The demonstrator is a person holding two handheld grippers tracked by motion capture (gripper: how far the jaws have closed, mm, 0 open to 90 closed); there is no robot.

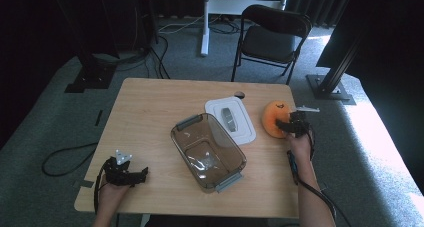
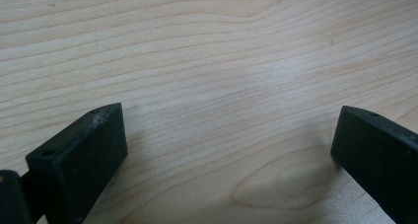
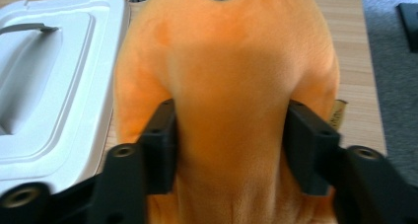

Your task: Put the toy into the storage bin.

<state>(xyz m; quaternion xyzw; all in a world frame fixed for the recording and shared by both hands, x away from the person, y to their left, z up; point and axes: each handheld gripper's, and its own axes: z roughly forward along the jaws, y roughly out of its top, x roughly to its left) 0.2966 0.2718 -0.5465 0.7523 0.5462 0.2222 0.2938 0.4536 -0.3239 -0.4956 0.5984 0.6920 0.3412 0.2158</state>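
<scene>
At right of centre in the high view, the right forearm reaches up-frame; its right gripper [image 1: 290,126] has both jaws pressed into the orange plush toy [image 3: 231,81] beside the white lid [image 1: 231,118]. Lower left, the left gripper [image 1: 131,176] rests spread wide, holding nothing.
</scene>
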